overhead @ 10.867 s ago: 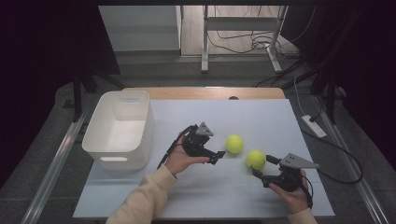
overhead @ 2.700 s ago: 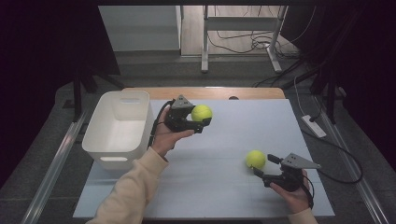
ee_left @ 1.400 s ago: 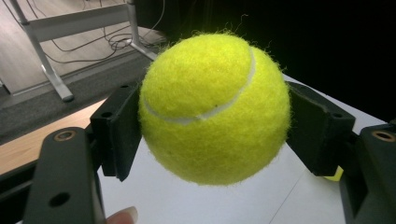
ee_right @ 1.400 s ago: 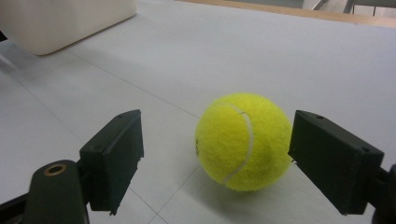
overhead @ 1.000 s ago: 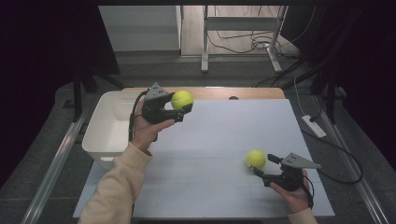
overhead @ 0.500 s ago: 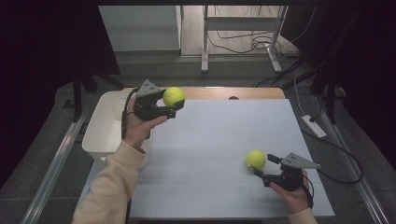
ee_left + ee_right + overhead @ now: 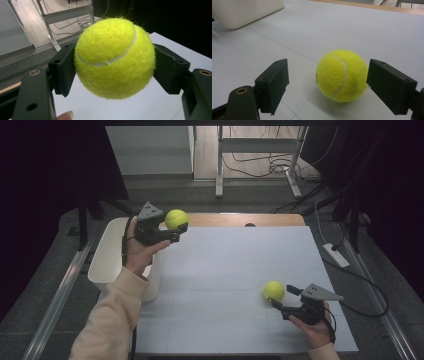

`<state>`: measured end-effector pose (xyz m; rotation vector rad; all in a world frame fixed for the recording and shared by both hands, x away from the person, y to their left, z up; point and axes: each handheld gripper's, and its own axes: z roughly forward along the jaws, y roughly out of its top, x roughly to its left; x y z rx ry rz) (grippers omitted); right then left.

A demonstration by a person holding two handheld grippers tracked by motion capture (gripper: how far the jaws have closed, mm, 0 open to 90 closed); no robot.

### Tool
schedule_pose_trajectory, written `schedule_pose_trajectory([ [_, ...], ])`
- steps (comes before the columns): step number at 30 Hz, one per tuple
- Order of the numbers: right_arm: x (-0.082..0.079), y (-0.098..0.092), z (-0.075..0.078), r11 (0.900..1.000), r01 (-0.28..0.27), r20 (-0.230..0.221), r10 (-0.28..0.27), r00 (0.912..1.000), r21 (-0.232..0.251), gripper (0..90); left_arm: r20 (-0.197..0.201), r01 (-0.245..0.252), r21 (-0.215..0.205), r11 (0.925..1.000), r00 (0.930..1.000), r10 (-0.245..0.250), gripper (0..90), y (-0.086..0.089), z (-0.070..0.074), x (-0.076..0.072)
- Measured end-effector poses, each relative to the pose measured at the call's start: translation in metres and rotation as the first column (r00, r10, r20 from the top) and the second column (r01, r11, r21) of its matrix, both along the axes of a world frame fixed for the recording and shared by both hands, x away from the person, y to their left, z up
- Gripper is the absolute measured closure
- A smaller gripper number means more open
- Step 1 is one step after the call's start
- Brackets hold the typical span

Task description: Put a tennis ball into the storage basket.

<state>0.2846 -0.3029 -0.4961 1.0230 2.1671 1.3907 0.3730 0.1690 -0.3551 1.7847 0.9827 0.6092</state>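
Jaws of the left gripper (image 7: 176, 231) closed tight on a tennis ball (image 7: 176, 219), pads pressing both flanks in the left gripper view (image 7: 113, 58), ball clear of the counter (image 7: 240, 265) and raised in the air. Since a second ago, carried further toward the left and far side in the high view, now hanging right at the near corner of the white bin (image 7: 107, 262), beside its rim rather than plainly over the opening. Probably the transport step of a put-in-the-bin job, nearly at its end; only a short move over the bin and a release left for this ball, as a judgement. Jaws of the right gripper (image 7: 278, 296) standing open and resting low on the counter, unchanged in place, with the second tennis ball (image 7: 342, 75) lying between the pads, the right pad very close to it, the left pad apart, no squeeze visible. Second ball not yet picked up, so roughly half of the work ahead. No brand, label or readable writing anywhere: just the white seam on each ball, plain bin, plain white counter sheet.
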Motion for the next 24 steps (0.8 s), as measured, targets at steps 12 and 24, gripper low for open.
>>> schedule_pose_trajectory([
  [12, 0.0, 0.0, 0.0, 1.0, 0.0, 0.002, 0.0, 1.0, -0.003, 17.8, -0.032, -0.077, -0.002, 0.9971, 0.9966, 0.076, 26.5, 0.027, -0.002, 0.009],
  [24, -0.001, 0.001, 0.0, 1.0, -0.005, 0.003, 0.005, 1.0, -0.002, 17.8, -0.058, -0.134, 0.026, 0.9906, 0.9891, 0.136, 26.5, 0.047, -0.005, 0.014],
])
